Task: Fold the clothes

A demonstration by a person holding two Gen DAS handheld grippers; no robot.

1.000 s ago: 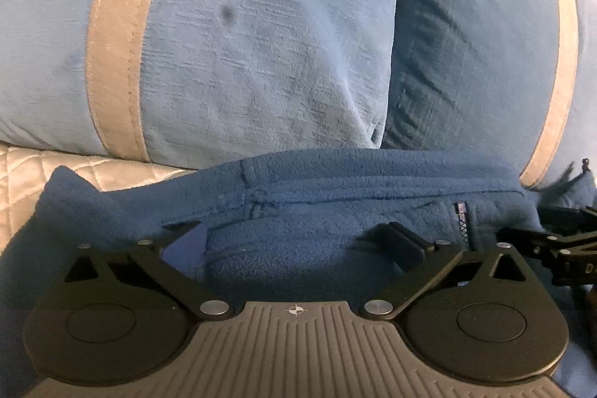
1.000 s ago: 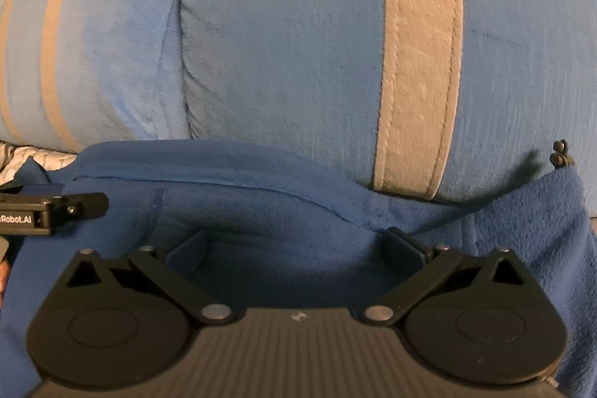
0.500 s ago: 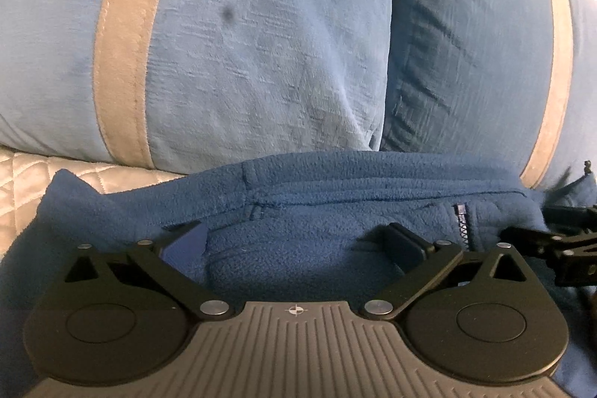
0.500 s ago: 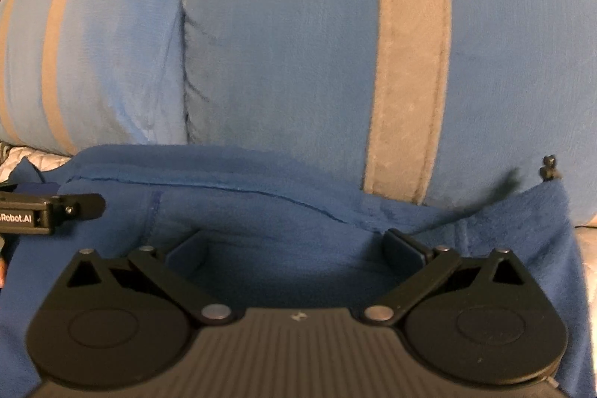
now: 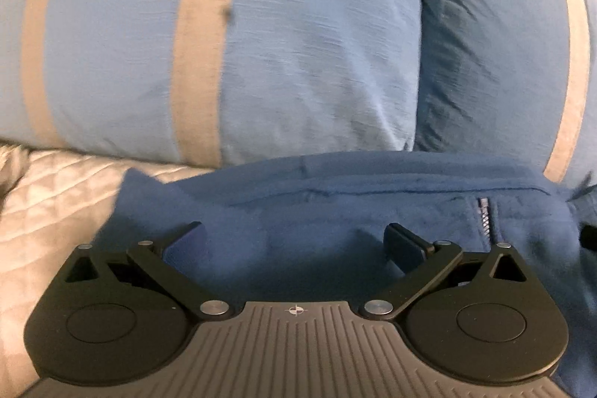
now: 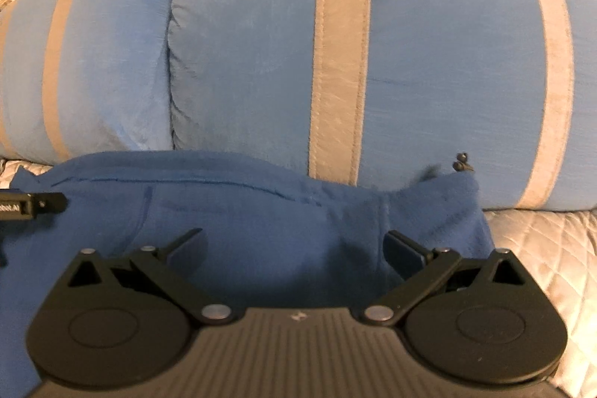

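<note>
— That dark blue fleece garment (image 5: 335,211) with the short zip (image 5: 484,217), where has it got to?

— Lying on the pale quilted bed cover (image 5: 56,196), its far edge bunched right up against the two big light-blue pillows with tan stripes (image 5: 298,43). The left corner pokes up in a little point, and the right corner (image 6: 459,196) stands up too, touching the pillow behind it.

— And the tools?

— Both are low over the fleece, side by side. The left tool (image 5: 296,241) has its fingers spread wide with cloth lying between them, nothing pinched. The right tool (image 6: 294,245) is the same: spread, fleece under it, no grip that I can see. You can spot the tip of the left one at the edge of the right-hand view.

— So what would you do here?

— I reckon the fold wants a fresh hold on the edge. I'd bring each tool down onto a single clean thickness near a corner, not the rumpled middle, and close on both at the same level so the edge lifts straight.

— Any snags?

— Fleece is thick and springy, so a shallow bite may slip. The pillows crowd the far edge; better to draw the garment toward the open bed before folding. I'd also keep the zip flat inside.
</note>
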